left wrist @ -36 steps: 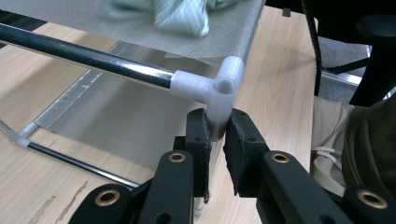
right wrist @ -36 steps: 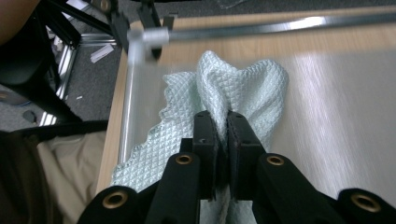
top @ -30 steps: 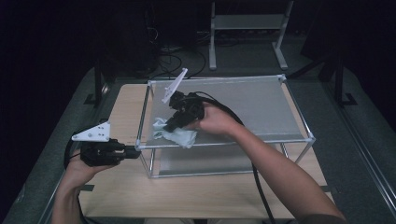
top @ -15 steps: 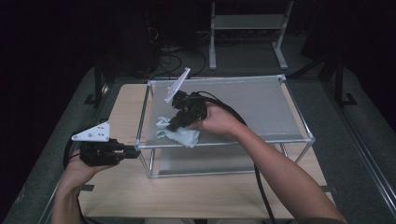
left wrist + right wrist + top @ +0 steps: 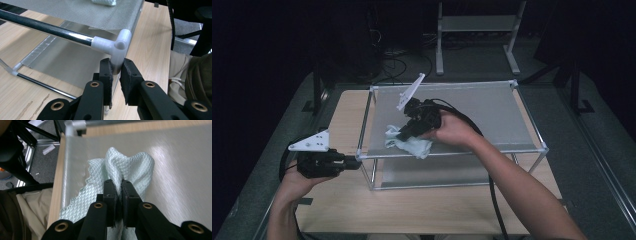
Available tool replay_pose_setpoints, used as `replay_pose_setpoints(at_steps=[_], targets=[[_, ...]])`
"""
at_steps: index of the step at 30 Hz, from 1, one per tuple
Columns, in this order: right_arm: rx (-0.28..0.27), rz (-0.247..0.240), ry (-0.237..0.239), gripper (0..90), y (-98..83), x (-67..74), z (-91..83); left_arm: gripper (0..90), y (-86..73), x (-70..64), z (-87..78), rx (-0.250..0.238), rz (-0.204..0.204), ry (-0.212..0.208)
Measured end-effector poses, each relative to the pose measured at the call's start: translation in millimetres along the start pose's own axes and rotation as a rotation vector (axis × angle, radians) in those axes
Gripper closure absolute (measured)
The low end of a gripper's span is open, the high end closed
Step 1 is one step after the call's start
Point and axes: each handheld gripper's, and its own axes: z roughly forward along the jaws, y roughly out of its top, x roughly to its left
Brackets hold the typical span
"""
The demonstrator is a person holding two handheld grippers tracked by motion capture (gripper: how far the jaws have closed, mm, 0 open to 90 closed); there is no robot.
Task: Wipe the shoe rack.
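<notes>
I'm dragging the pale green waffle-weave cloth (image 5: 130, 167), pinched in my right gripper (image 5: 119, 185), slightly across the grey mesh shelf top (image 5: 492, 115), so wiping is progressing. My left gripper (image 5: 116, 71) is clamping the white plastic corner joint (image 5: 117, 46), steadying the frame.

Pale mint-green cloth (image 5: 130, 167), quilted all over in a small diamond weave, scalloped along one edge. Silvery-grey mesh top (image 5: 492, 112) under it, fine woven grain, brushed sheen in the right gripper view. White plastic corner joint (image 5: 116, 47) on a glossy black rod (image 5: 45, 27) (chrome-bright glint near the joint). Light wood-grain table (image 5: 422, 210) beneath. Matte black right gripper (image 5: 119, 188) and left gripper (image 5: 116, 71), brass-coloured rings at the screw holes, pale grey plate (image 5: 311, 141) on the left one. Black cable (image 5: 494, 200).
</notes>
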Motion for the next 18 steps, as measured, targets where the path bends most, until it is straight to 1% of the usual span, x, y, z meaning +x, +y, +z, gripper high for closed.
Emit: replay_pose_setpoints(at_steps=[1,3,6,9,11,12,14,16,18], targets=[[-0.005,0.004,0.000,82.8,0.0,-0.4,0.4,79.3,0.1,-0.2,-0.2,0.002,0.000,0.001],[-0.005,-0.009,-0.014,82.8,6.7,2.0,6.7,79.3,0.3,-0.4,-0.4,0.004,0.001,0.002],[-0.021,-0.031,-0.002,82.7,26.0,6.1,23.4,79.3,1.2,-1.1,0.1,0.009,0.003,0.004],[-0.038,-0.039,0.018,82.7,44.0,9.0,40.0,79.2,0.6,-0.6,0.5,0.005,0.003,0.003],[-0.036,-0.037,0.011,82.7,51.6,6.6,45.9,79.2,-0.3,0.3,0.9,0.002,0.001,-0.001],[-0.032,-0.035,0.003,82.7,54.2,5.1,47.8,79.2,-0.6,0.4,1.0,-0.001,0.000,-0.002],[-0.022,-0.040,0.007,82.7,56.2,3.1,48.5,79.1,-0.9,0.8,1.1,-0.002,-0.003,-0.007],[-0.015,-0.040,-0.009,82.7,52.7,0.5,44.3,79.1,-0.7,0.7,1.2,0.000,-0.001,-0.007],[-0.007,-0.012,-0.021,82.7,46.6,-5.8,38.1,79.1,-0.8,0.6,1.4,0.000,-0.003,-0.006]])
